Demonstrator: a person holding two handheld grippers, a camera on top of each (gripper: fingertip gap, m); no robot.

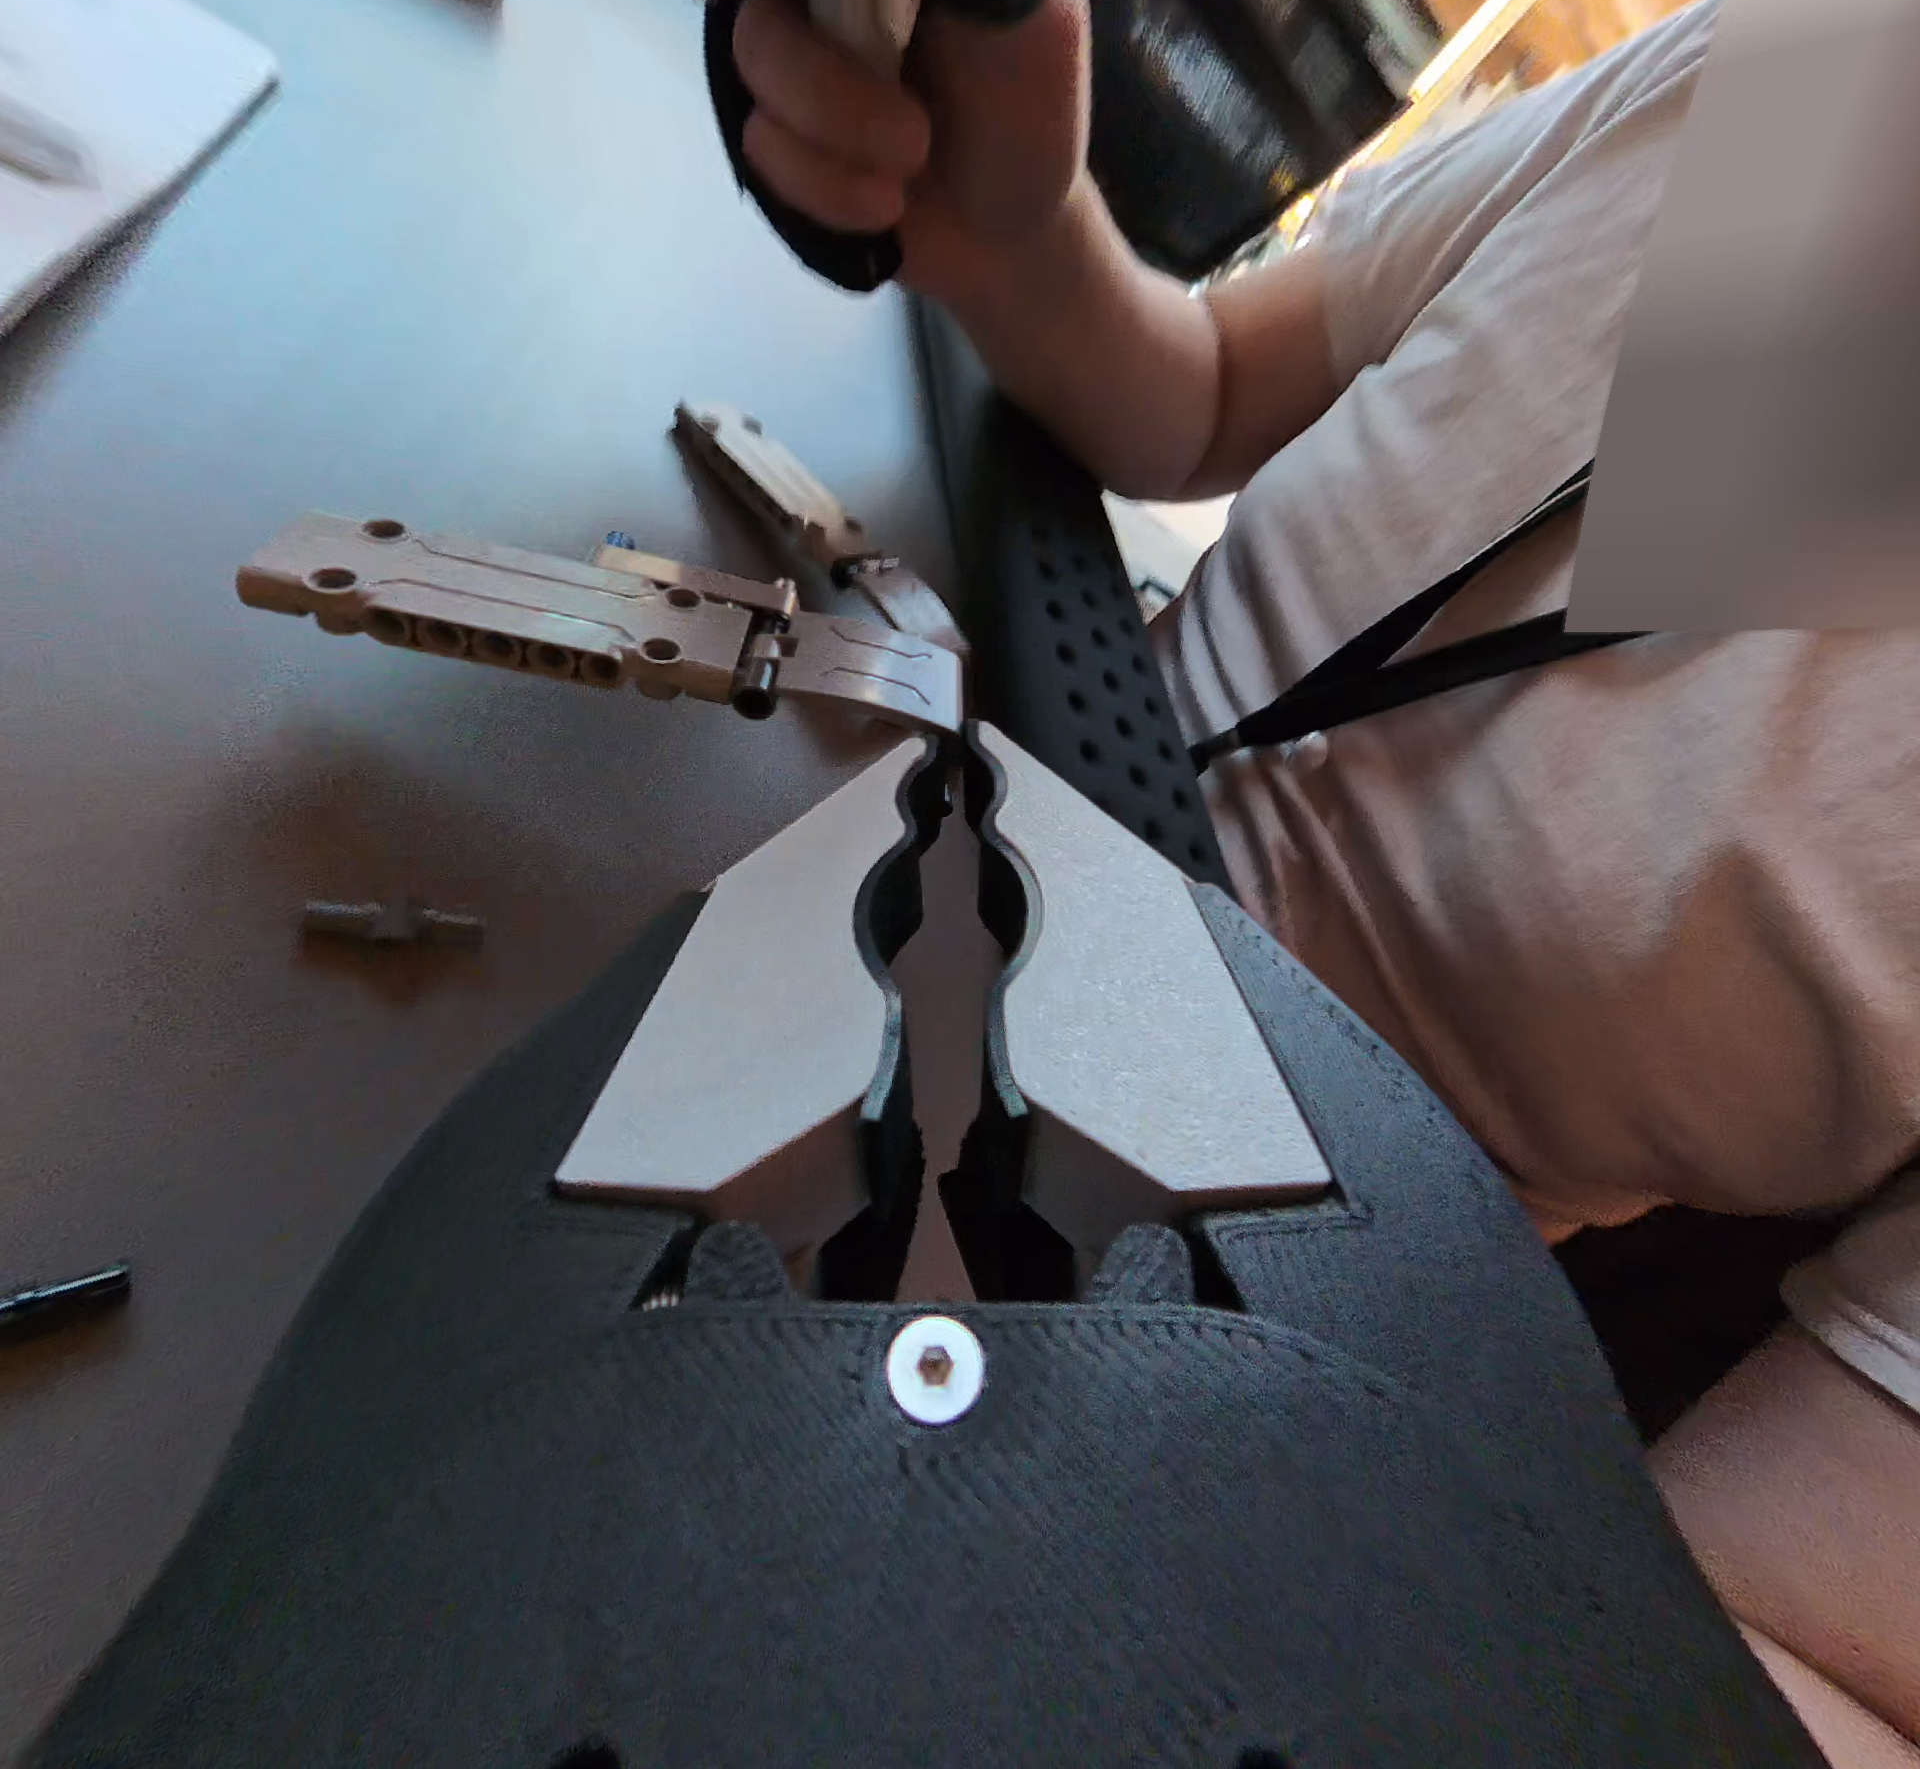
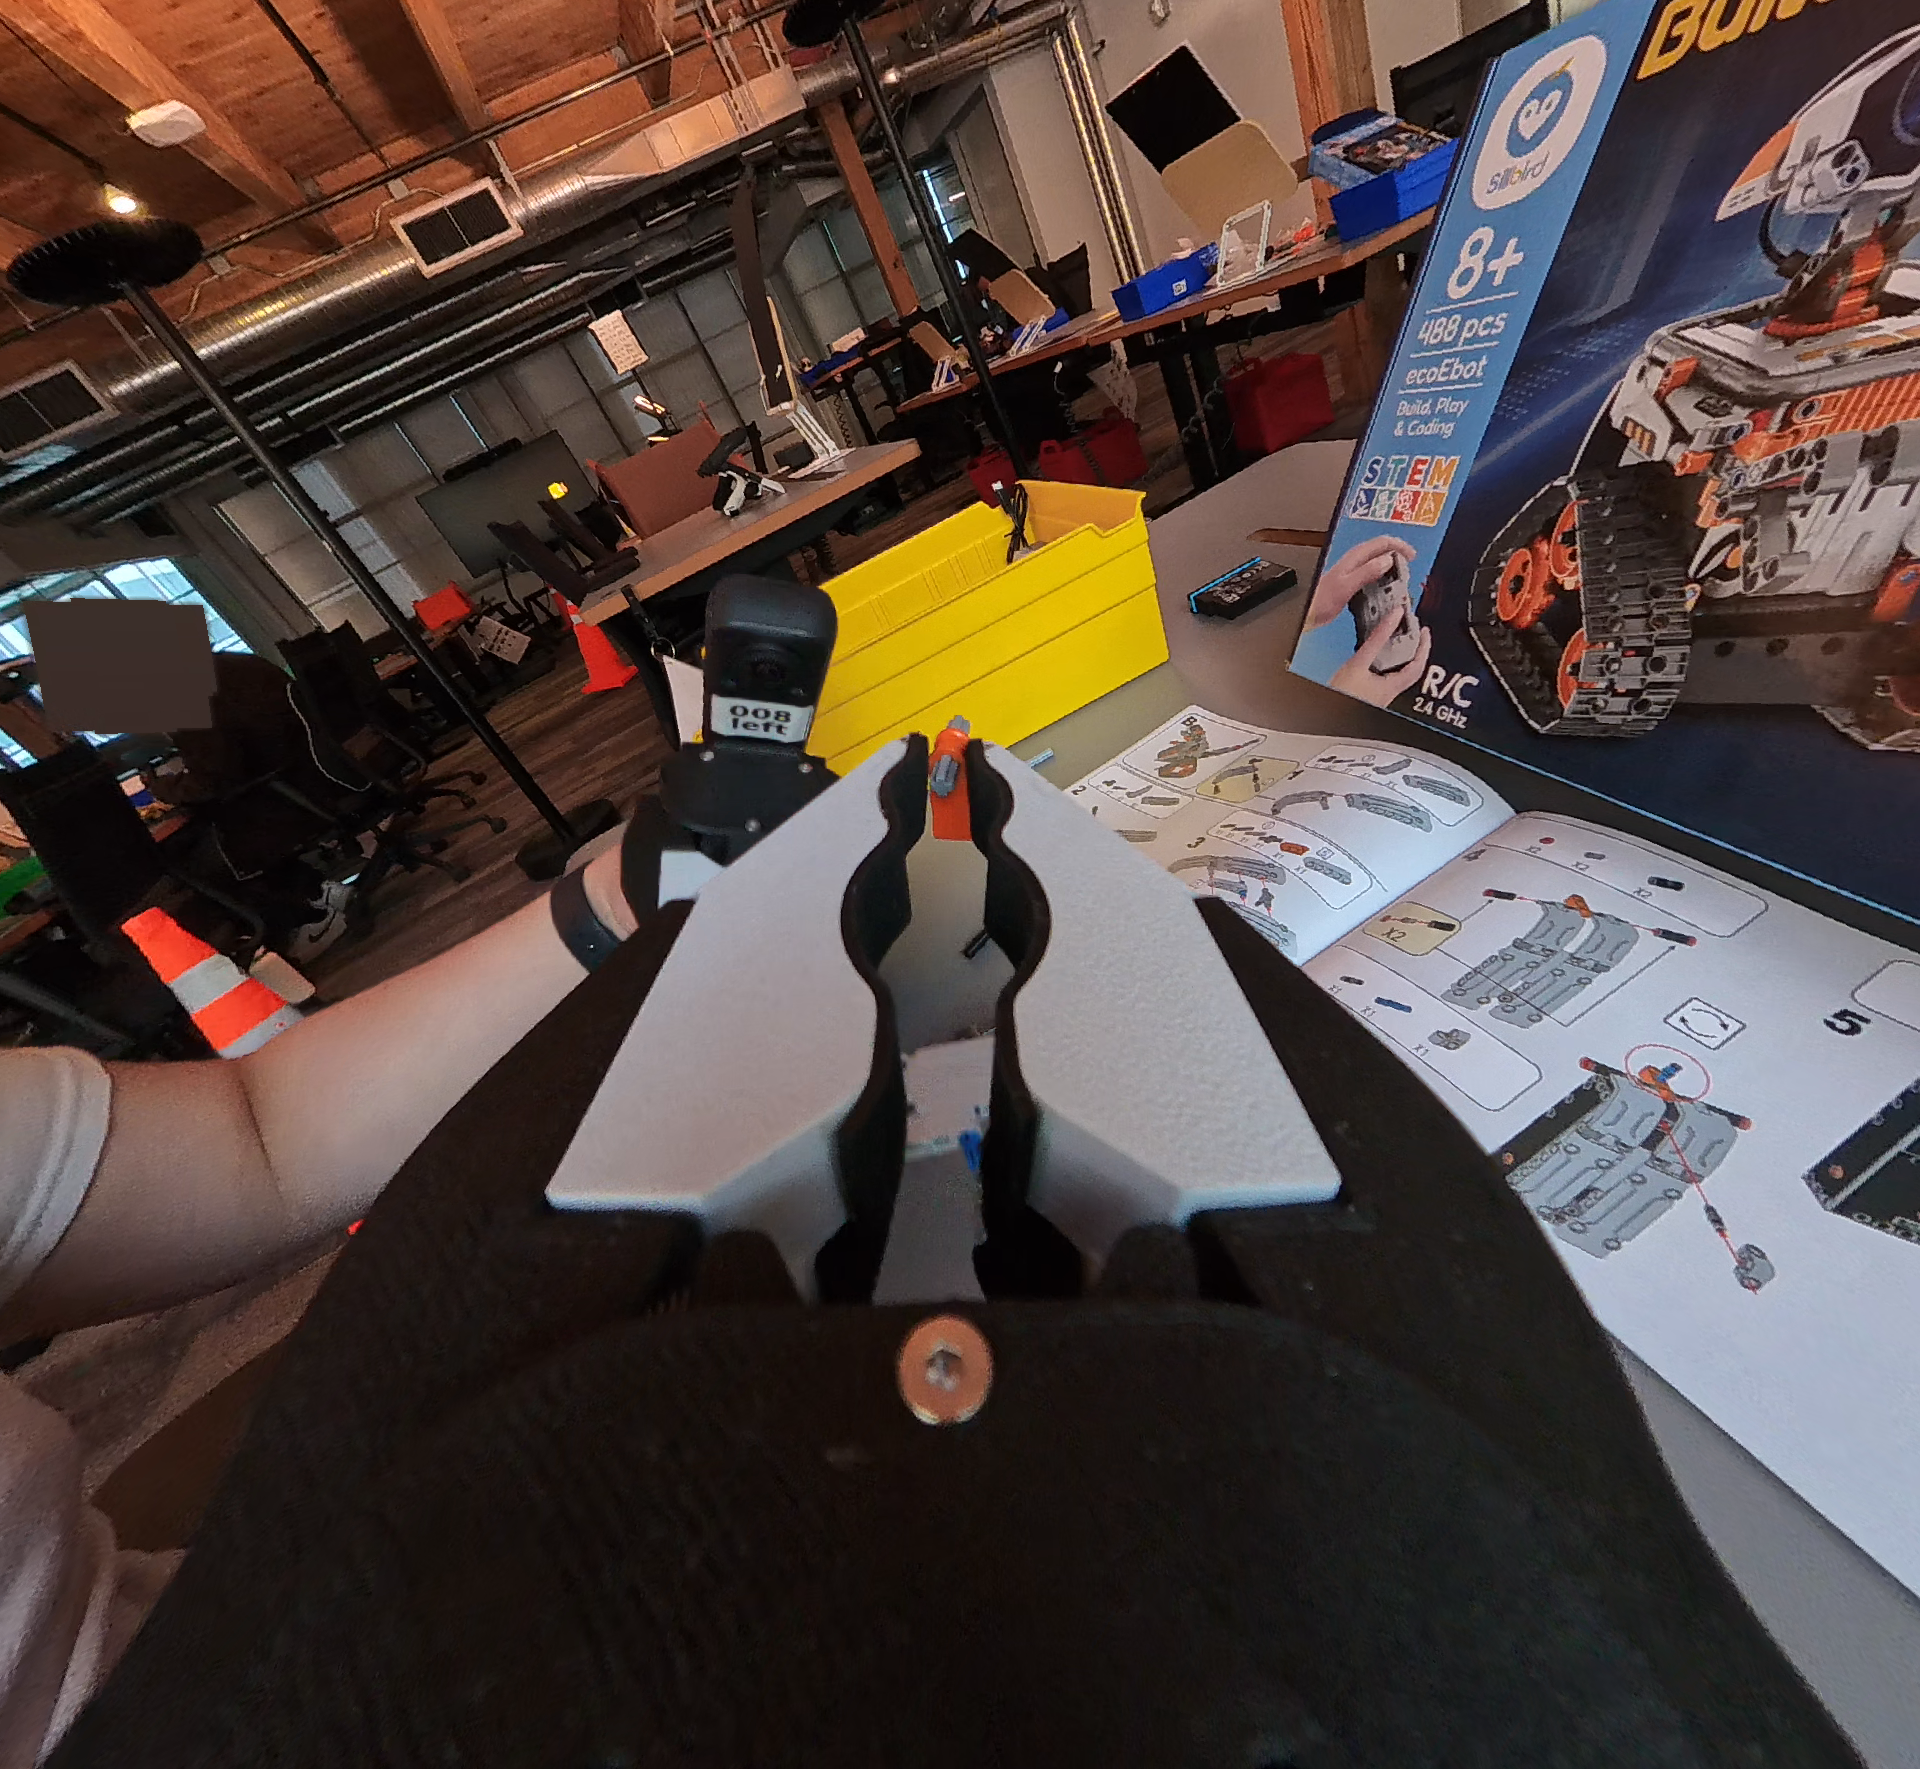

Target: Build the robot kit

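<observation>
In the left wrist view my left gripper (image 1: 951, 751) is shut at its tips on the curved end of a grey panel assembly (image 1: 540, 613). The assembly has a row of holes and a dark pin at its joint. It sticks out to the left above the dark table (image 1: 468, 265), with its shadow below it. In the right wrist view my right gripper (image 2: 948, 784) is shut on a small orange piece (image 2: 945, 820) with a grey pin (image 2: 951, 763) in its top, held up in the air. The left gripper's body (image 2: 748, 763) shows just to its left, with its fingers hidden.
A second grey assembly (image 1: 769, 483) lies behind the first. A grey pin (image 1: 395, 924) and a black pin (image 1: 62, 1293) lie on the table. An open instruction booklet (image 2: 1558, 992), the kit's box (image 2: 1662, 369), a yellow bin (image 2: 997, 618) and a small black device (image 2: 1242, 587) are to the right. Across from one pair of fingers to the other is roughly 15 centimeters.
</observation>
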